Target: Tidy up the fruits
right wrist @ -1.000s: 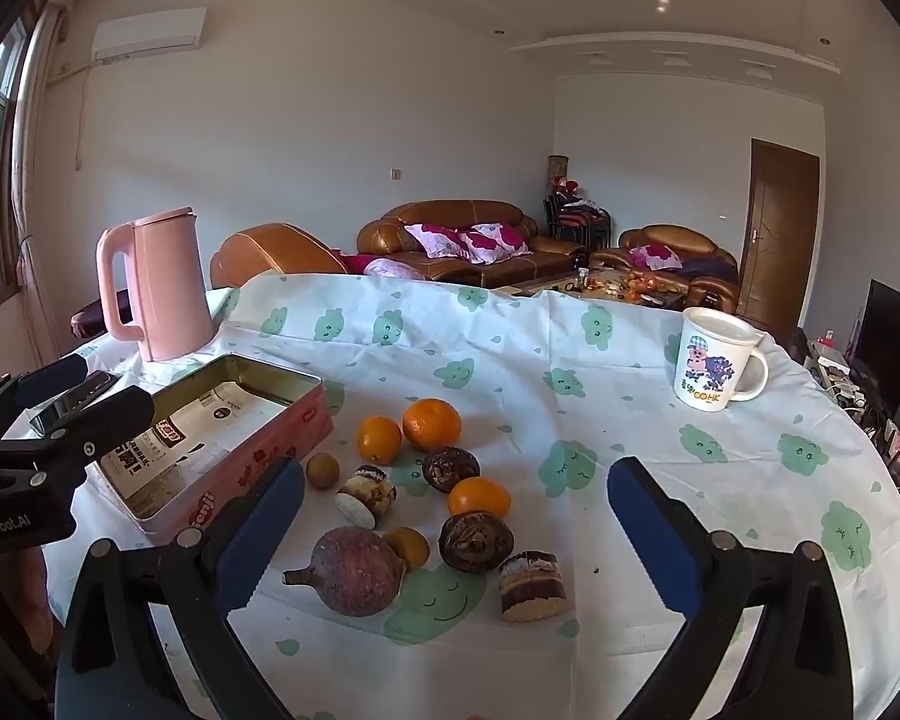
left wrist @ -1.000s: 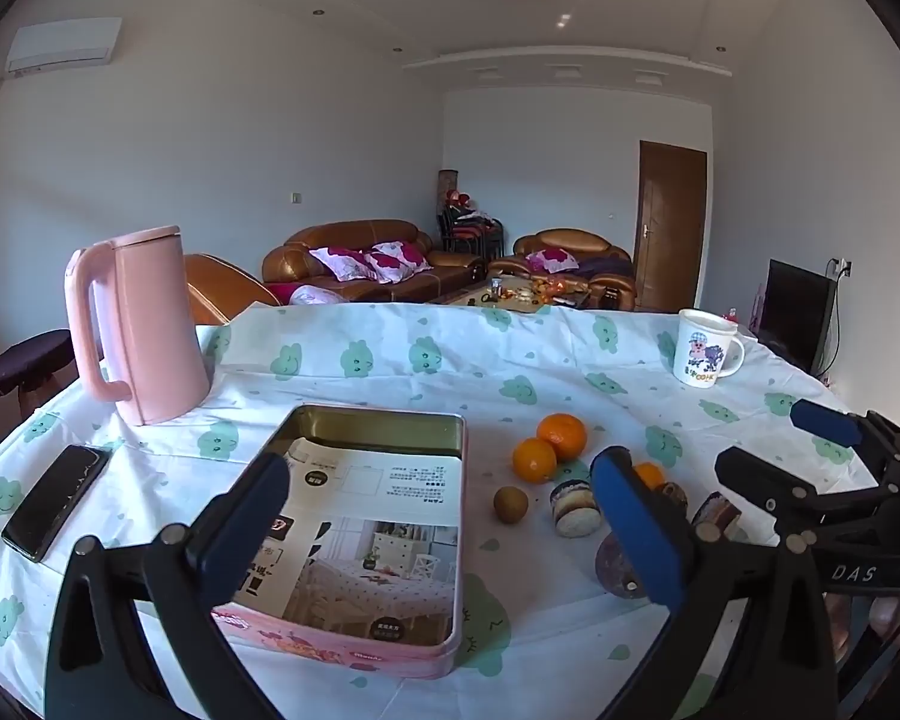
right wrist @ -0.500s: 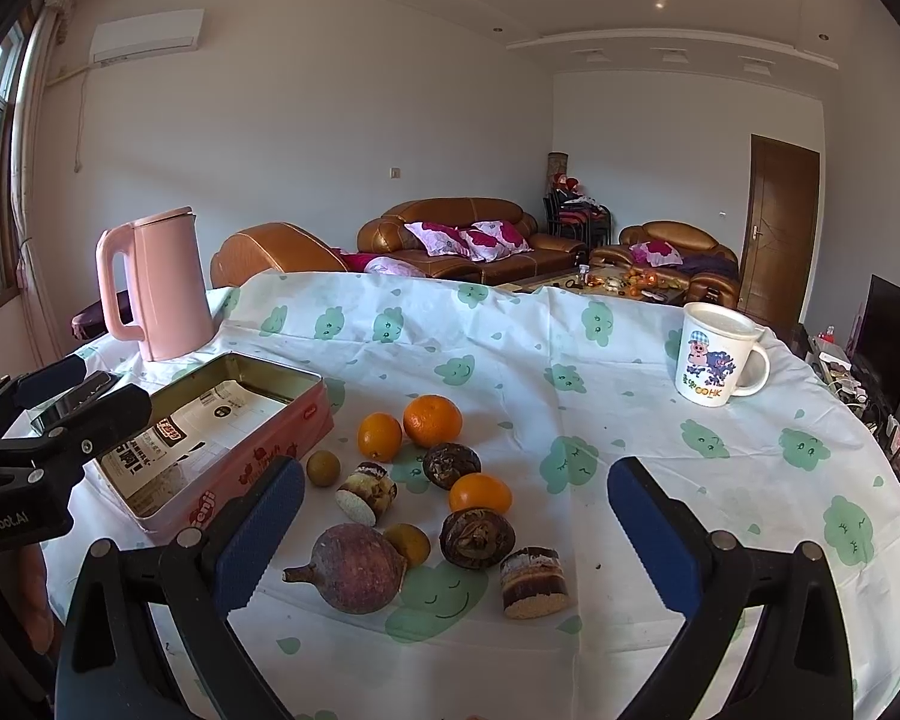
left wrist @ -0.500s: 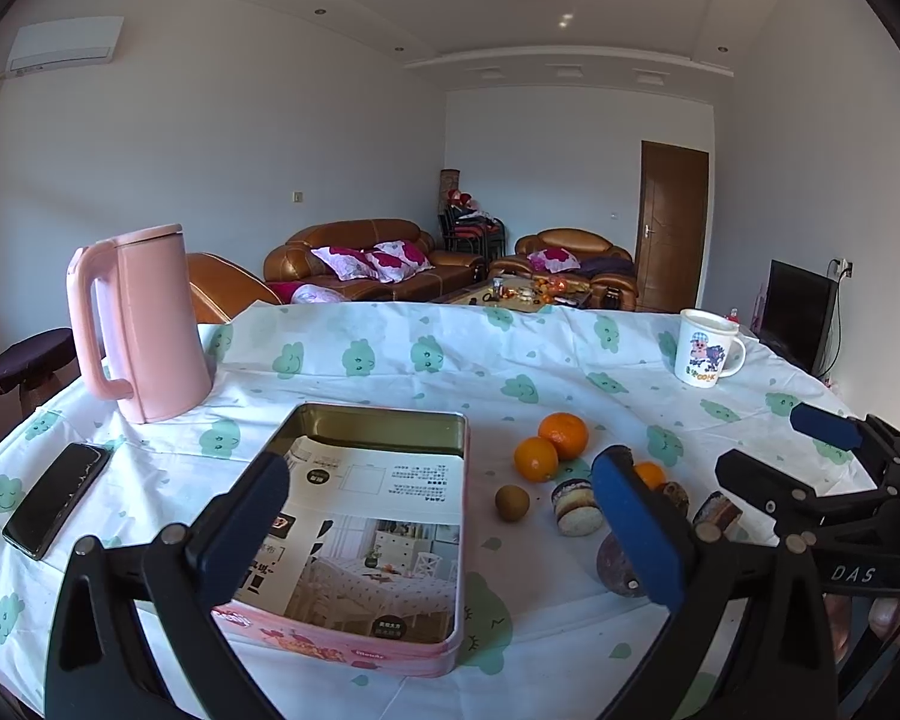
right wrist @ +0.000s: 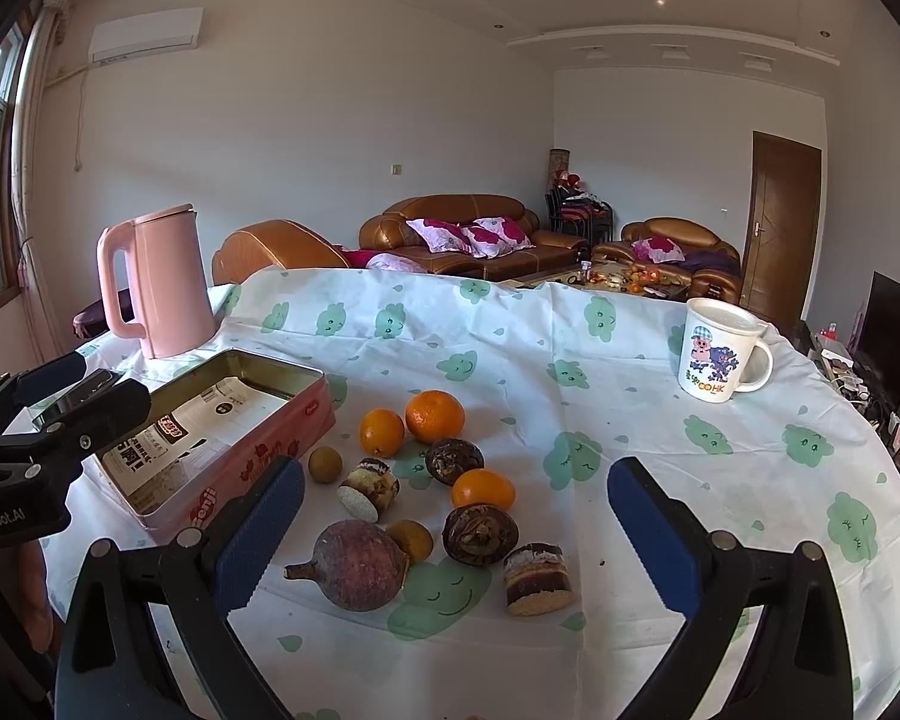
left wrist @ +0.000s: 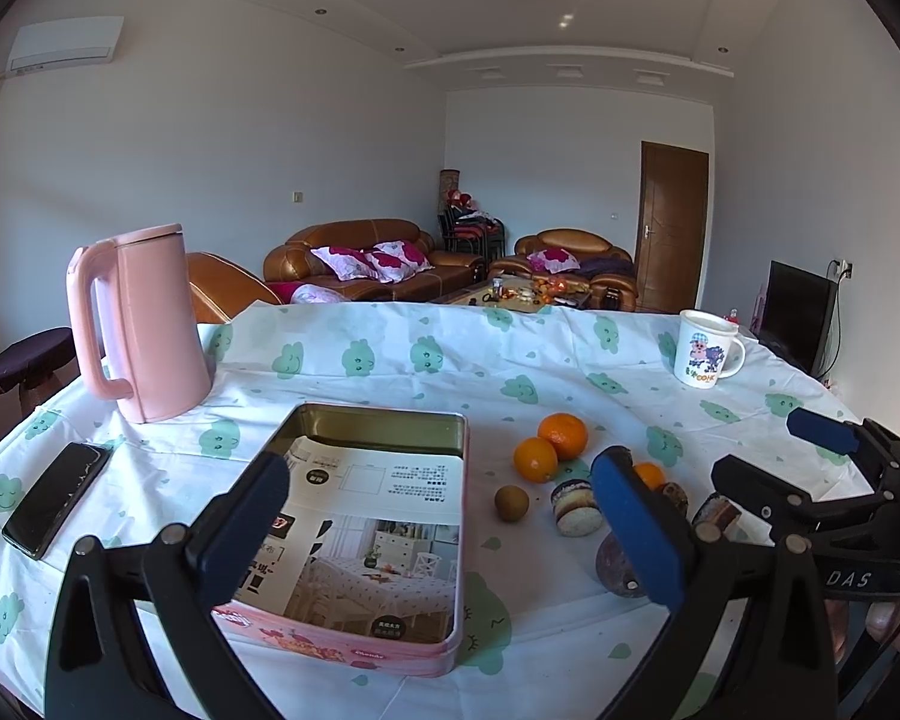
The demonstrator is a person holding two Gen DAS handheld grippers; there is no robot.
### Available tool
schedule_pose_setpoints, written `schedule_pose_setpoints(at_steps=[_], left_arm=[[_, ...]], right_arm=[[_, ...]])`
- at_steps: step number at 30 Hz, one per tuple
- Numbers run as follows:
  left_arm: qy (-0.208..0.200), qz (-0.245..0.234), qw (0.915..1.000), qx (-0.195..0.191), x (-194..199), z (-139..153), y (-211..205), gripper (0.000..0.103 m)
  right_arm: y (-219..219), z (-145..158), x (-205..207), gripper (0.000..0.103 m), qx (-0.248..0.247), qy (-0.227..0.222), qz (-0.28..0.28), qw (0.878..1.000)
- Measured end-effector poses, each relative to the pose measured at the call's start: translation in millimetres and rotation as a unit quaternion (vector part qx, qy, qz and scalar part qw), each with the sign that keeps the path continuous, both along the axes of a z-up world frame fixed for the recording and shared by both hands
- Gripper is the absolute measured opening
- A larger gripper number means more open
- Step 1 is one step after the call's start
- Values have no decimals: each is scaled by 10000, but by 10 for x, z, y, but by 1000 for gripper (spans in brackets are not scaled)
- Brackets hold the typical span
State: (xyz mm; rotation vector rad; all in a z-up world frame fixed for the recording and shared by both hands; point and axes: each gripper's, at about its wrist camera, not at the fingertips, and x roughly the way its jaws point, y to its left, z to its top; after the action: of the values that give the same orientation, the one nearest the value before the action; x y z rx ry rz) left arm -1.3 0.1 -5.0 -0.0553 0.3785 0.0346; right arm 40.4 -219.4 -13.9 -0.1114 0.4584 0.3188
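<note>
Nothing has shifted since earlier: both grippers' jaws hang spread and empty above the desk, so the right gripper (right wrist: 450, 516) should straddle one orange (right wrist: 381, 432) squarely before carrying it to the tin (right wrist: 222, 456)

On the table (right wrist: 630, 420), the fruits (right wrist: 432, 480) lie right of the tin (right wrist: 258, 450); kettle (right wrist: 162, 282) behind the tin, mug (right wrist: 717, 354) far right.
</note>
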Motion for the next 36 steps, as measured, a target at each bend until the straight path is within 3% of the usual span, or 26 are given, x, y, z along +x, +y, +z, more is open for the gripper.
schedule_pose_setpoints(at_steps=[36], left_arm=[[78,-25,10000,35,-12,-75,-37,103]], right_arm=[[2,-106,-6,102,88,103,-26,9999]])
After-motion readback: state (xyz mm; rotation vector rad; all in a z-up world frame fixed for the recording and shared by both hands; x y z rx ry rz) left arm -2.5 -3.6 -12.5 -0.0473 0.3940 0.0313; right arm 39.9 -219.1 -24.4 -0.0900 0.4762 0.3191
